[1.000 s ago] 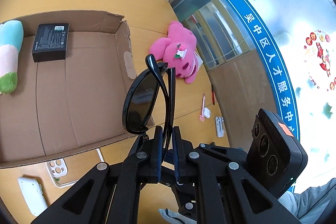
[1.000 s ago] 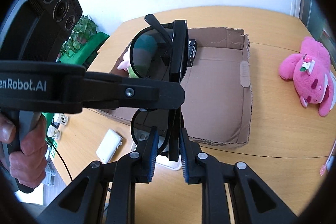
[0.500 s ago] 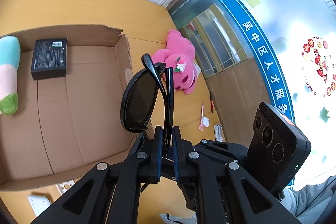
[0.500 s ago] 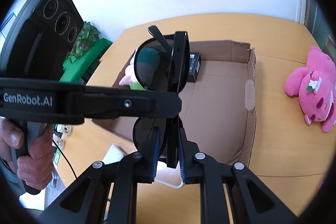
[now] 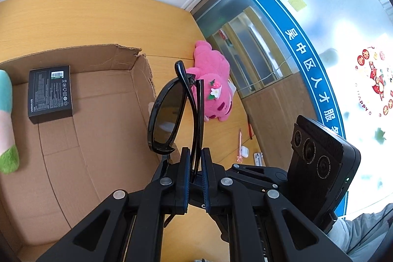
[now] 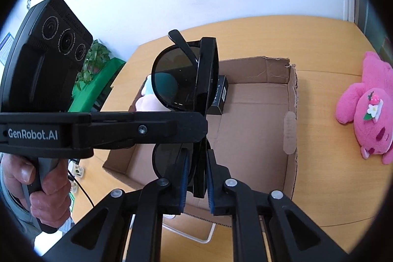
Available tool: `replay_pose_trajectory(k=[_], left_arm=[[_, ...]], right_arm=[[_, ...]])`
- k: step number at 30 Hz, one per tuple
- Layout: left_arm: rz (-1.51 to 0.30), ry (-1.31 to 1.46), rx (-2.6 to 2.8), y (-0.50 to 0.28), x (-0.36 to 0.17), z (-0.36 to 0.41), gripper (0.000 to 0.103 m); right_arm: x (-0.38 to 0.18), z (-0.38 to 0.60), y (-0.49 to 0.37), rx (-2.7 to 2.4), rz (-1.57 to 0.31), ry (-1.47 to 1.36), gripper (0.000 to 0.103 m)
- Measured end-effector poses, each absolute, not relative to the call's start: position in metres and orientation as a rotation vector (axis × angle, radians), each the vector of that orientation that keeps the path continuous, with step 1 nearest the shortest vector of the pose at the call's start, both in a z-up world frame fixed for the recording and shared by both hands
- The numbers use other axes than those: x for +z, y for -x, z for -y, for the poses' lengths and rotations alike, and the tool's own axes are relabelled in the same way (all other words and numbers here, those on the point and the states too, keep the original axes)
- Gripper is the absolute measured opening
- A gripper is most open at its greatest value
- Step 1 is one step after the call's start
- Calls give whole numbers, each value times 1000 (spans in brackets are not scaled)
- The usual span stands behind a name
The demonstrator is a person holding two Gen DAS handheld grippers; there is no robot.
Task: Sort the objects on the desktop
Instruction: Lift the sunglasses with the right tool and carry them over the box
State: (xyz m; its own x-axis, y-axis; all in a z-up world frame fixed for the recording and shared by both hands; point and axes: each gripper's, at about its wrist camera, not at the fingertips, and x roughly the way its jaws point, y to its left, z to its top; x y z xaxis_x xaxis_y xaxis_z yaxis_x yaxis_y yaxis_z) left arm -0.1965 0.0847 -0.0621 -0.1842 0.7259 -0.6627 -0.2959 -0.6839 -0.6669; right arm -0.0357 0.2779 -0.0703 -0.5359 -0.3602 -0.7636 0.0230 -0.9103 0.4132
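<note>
Folded black sunglasses (image 5: 169,114) are held upright above the open cardboard box (image 5: 98,119), pinched by both claws: left gripper (image 5: 195,158) is clamped on a temple, right gripper (image 6: 196,163) on the folded frame. In the box a striped plush (image 5: 6,114) and black carton (image 5: 50,93) are seen; pink bear (image 5: 211,90) lies on the table (image 5: 98,16) right of it, partly blocked by the glasses

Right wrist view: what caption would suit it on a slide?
Two claws grip folded black sunglasses above an open cardboard box, pink plush toy alongside.
</note>
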Motion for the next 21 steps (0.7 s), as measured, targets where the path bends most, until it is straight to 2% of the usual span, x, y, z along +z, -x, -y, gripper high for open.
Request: replay_pose_trajectory(k=[12,21], left_arm=[[525,1429,1848,261,-107,-92,7],[616,1485,1801,311,-158,-94,7]], right_arm=[[-112,-300,96,-2479,644,-1501,11],[-155,-318,152,-2446,635,-1636,10]])
